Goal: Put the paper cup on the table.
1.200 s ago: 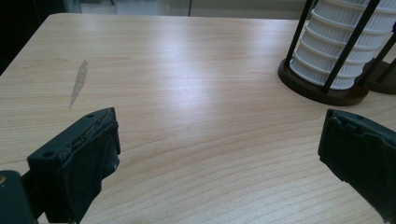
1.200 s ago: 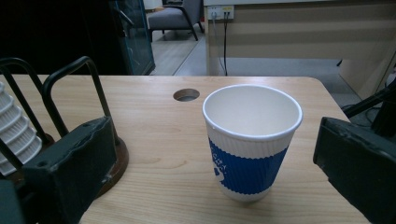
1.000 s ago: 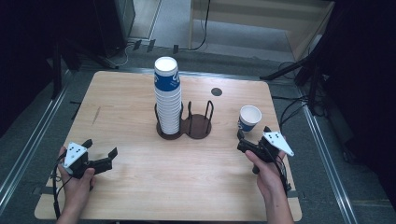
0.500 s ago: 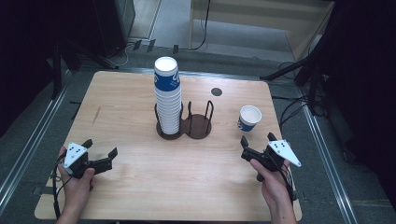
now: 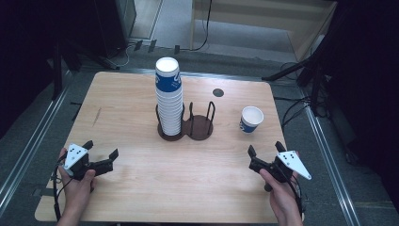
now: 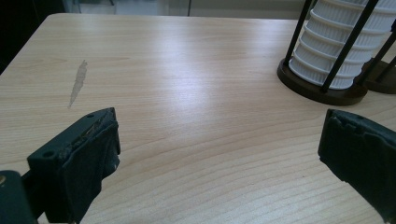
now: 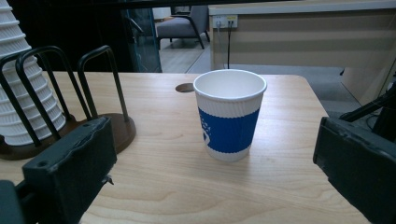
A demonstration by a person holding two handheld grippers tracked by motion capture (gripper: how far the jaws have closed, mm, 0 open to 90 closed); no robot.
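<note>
The blue-and-white paper cup [image 5: 251, 119] stands upright on the wooden surface [image 5: 131, 108], just ahead of the right gripper [image 5: 265, 154], whose fingers [image 7: 70, 170] are spread apart and empty. The left gripper [image 5: 100, 153] (fingers likewise released) rests near the surface's front-left corner, well apart from the cup stack [image 5: 170, 101] in its holder [image 5: 200, 128].

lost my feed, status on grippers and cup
Both grippers, left and right, open, empty. Cup upright, alone ahead of right jaws. Nothing between.

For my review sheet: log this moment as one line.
right gripper: open, short of single cup | left gripper: open, idle | cup stack: in holder
</note>
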